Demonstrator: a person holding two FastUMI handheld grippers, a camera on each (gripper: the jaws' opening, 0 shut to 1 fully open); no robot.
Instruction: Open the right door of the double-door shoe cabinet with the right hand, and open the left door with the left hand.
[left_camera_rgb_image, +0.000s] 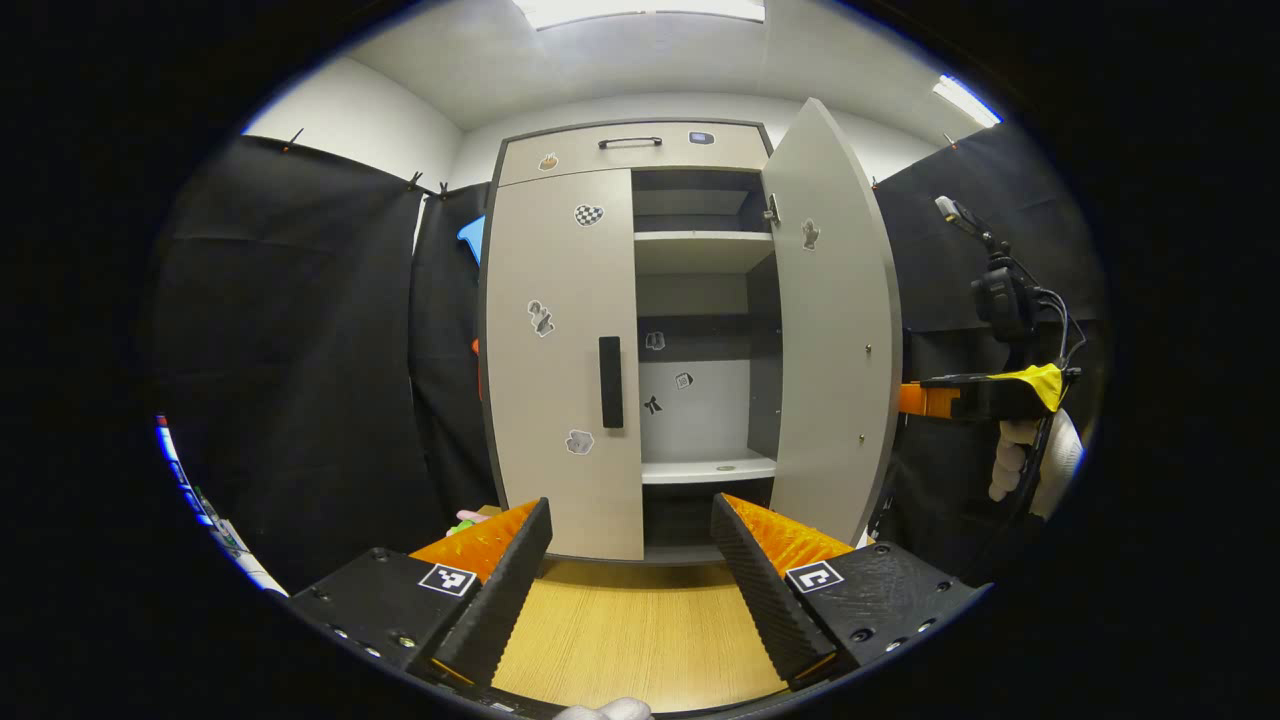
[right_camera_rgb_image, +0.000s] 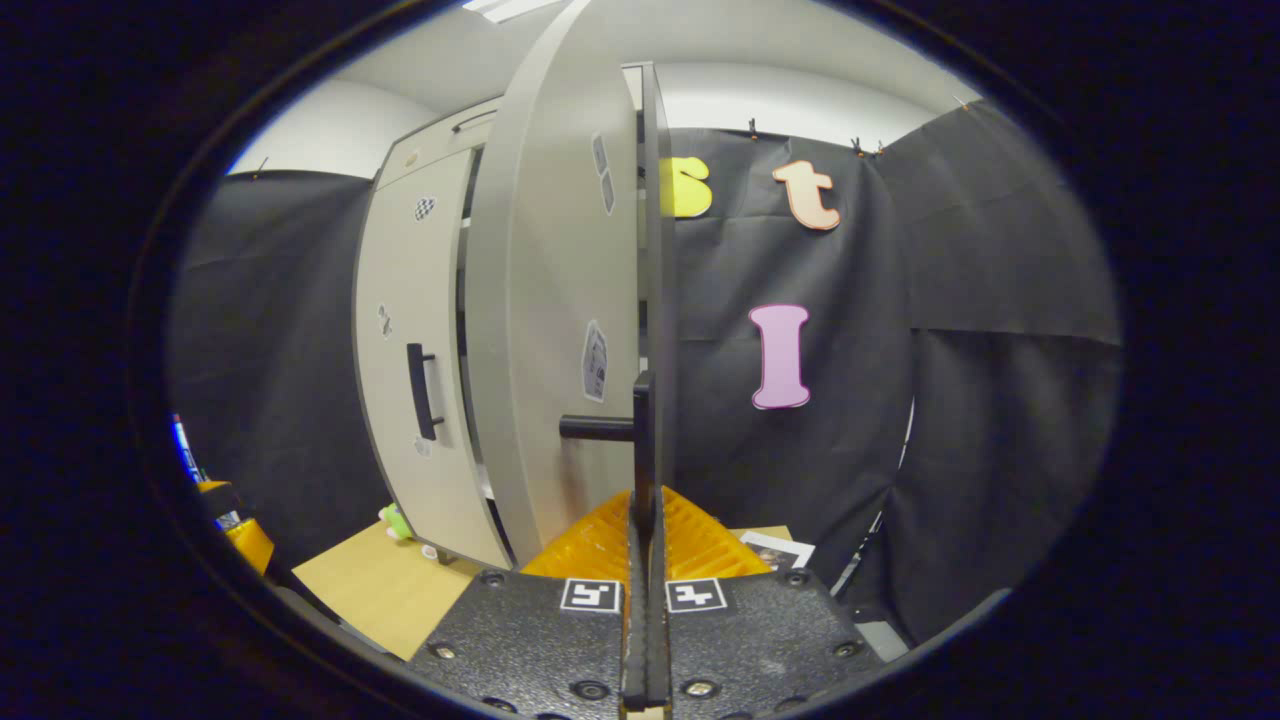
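The shoe cabinet stands at the centre of the left gripper view on a wooden tabletop. Its left door is closed, with a dark vertical handle near its inner edge, while the right door is swung open, exposing shelves. The left gripper sits at lower centre, fingers spread apart and empty, short of the cabinet. At the right edge, a gloved hand holds the other gripper.

In the right gripper view, the right door fills the centre, seen nearly edge-on. The right gripper at lower centre has its fingers together on the door's handle. The closed left door lies at left.
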